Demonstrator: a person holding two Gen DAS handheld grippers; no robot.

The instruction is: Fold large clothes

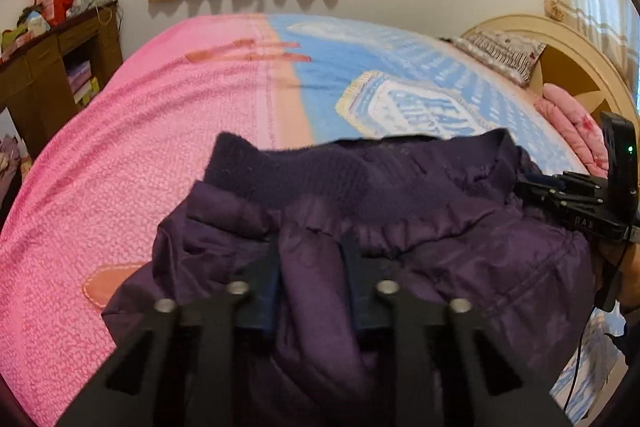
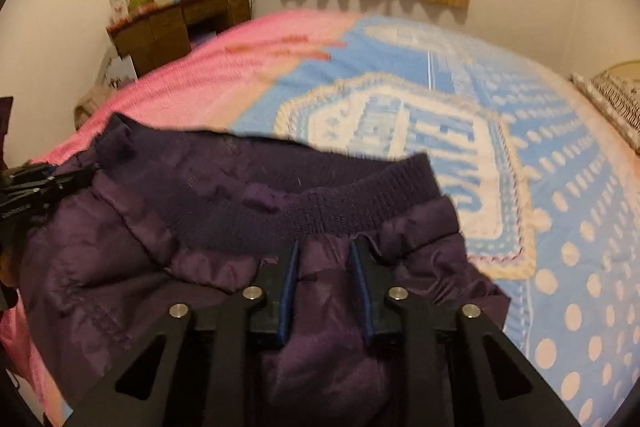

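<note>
A dark purple padded jacket (image 1: pixel 440 259) with a ribbed knit band hangs between both grippers above the bed; it also shows in the right wrist view (image 2: pixel 160 247). My left gripper (image 1: pixel 310 247) is shut on a bunch of the jacket's fabric just below the knit band. My right gripper (image 2: pixel 324 251) is shut on the jacket the same way, near the band's right end. The right gripper also appears at the right edge of the left wrist view (image 1: pixel 536 187). The left gripper appears at the left edge of the right wrist view (image 2: pixel 60 179).
A bed with a pink blanket (image 1: pixel 140 147) and a blue patterned blanket (image 2: pixel 520 147) fills the view. Pillows (image 1: pixel 500 55) and a round headboard (image 1: pixel 560 59) are at the right. A cluttered brown desk (image 1: pixel 52 67) stands by the far wall at the left.
</note>
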